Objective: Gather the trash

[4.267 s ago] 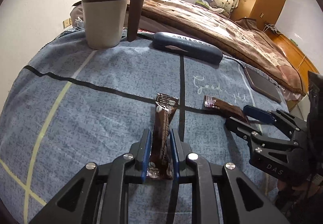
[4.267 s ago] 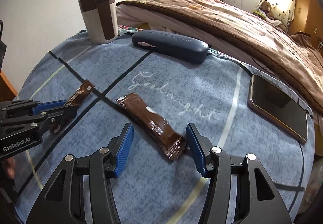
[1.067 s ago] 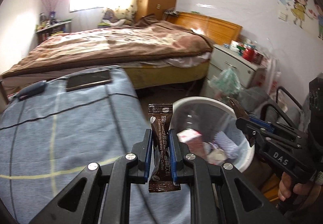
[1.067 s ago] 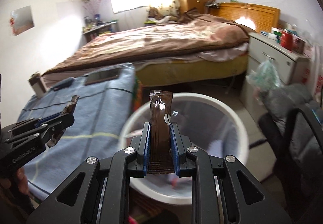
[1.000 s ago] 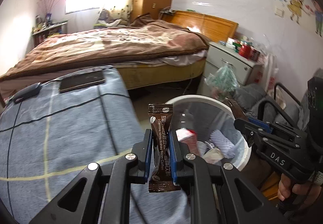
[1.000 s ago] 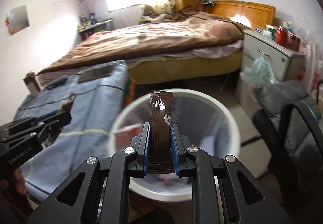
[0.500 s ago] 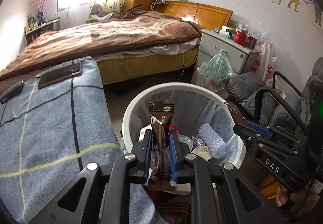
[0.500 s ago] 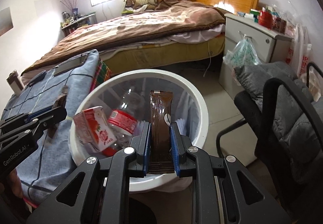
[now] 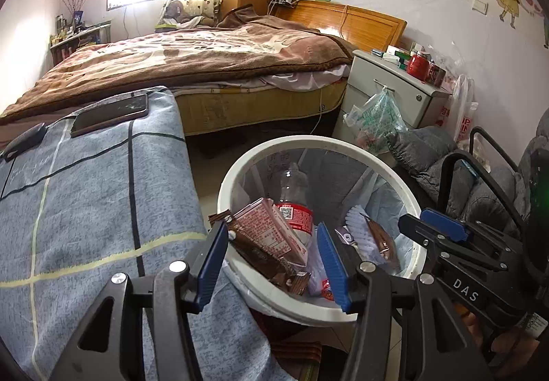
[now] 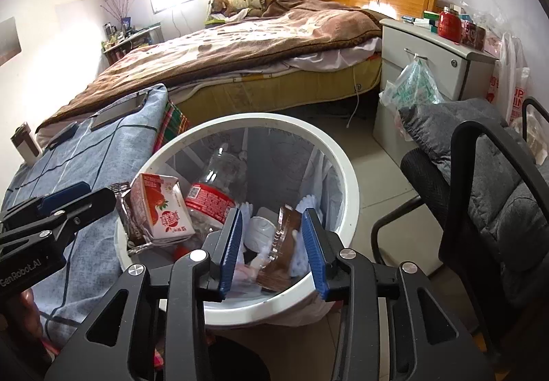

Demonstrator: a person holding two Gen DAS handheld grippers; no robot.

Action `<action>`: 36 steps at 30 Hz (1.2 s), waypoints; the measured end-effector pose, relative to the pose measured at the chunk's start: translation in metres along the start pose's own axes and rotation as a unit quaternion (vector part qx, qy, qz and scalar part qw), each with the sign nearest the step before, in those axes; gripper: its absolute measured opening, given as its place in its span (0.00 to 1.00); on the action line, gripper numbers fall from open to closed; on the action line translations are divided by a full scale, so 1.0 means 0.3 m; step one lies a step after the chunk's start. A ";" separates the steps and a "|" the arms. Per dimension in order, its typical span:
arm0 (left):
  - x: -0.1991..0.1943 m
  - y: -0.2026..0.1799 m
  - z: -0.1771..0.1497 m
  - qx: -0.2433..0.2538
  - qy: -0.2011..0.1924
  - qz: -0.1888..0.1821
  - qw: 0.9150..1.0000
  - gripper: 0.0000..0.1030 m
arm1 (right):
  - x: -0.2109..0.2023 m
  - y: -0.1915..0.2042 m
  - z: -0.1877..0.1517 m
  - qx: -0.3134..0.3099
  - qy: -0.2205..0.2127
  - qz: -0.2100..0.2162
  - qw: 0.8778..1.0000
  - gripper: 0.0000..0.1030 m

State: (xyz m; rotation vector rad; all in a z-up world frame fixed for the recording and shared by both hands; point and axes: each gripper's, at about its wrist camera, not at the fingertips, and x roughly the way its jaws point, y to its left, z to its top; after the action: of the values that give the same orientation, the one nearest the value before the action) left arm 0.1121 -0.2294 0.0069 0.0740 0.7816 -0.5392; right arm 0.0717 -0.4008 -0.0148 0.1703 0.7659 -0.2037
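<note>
Left wrist view: your left gripper (image 9: 272,262) hangs over the white bin (image 9: 394,175), jaws opening, its brown wrapper (image 9: 264,256) loose on the trash. Your right gripper (image 10: 272,243) is opening too; its wrapper (image 10: 284,243) sits free between the pads, inside the bin.

brown wrappers (image 9: 264,254) (image 10: 283,243) | in white bin (image 9: 343,144) (tilted, loose)
</note>
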 end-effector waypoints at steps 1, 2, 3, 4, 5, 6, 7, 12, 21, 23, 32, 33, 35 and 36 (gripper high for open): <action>-0.005 0.003 -0.005 0.000 -0.002 0.001 1.000 0.55 | -0.007 0.005 -0.003 -0.002 -0.003 -0.004 1.000 0.38; -0.009 0.007 -0.010 -0.001 -0.003 0.004 1.000 0.56 | -0.013 0.009 -0.005 -0.003 -0.006 -0.005 1.000 0.38; -0.015 0.011 -0.016 -0.003 -0.004 0.005 1.000 0.56 | -0.021 0.012 -0.009 -0.002 -0.010 -0.004 1.000 0.38; -0.022 0.013 -0.019 -0.003 -0.007 0.004 1.000 0.56 | -0.026 0.016 -0.011 0.001 -0.013 -0.003 1.000 0.38; -0.029 0.016 -0.025 -0.004 -0.010 0.007 1.000 0.57 | -0.030 0.019 -0.013 0.003 -0.015 -0.004 1.000 0.38; -0.032 0.019 -0.029 -0.005 -0.010 0.010 1.000 0.57 | -0.040 0.023 -0.018 0.004 -0.020 -0.008 1.000 0.38; -0.038 0.022 -0.034 -0.005 -0.011 0.013 1.000 0.57 | -0.048 0.029 -0.022 0.004 -0.026 -0.012 1.000 0.38; -0.081 0.038 -0.071 -0.005 -0.024 0.028 0.999 0.58 | -0.094 0.035 -0.058 0.021 -0.042 -0.024 0.999 0.38; -0.169 0.049 -0.137 0.001 -0.057 0.054 0.997 0.62 | -0.154 0.094 -0.124 0.018 -0.070 -0.037 0.997 0.38; -0.187 0.051 -0.151 0.002 -0.062 0.052 0.997 0.62 | -0.170 0.106 -0.135 0.017 -0.079 -0.038 0.996 0.38; -0.231 0.062 -0.193 0.002 -0.073 0.053 0.996 0.63 | -0.197 0.128 -0.171 0.025 -0.089 -0.037 0.995 0.38; -0.236 0.062 -0.195 0.001 -0.074 0.050 0.996 0.63 | -0.199 0.137 -0.177 0.024 -0.088 -0.034 0.995 0.38; -0.243 0.062 -0.199 0.002 -0.078 0.047 0.996 0.63 | -0.197 0.149 -0.180 0.021 -0.087 -0.030 0.996 0.38; -0.245 0.062 -0.202 0.002 -0.080 0.045 0.996 0.63 | -0.198 0.156 -0.181 0.018 -0.088 -0.029 0.996 0.38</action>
State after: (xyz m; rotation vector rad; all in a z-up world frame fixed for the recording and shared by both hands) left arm 0.0391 -0.1657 0.0118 0.0687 0.6184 -0.4564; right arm 0.0052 -0.3362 -0.0080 0.1622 0.5931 -0.2842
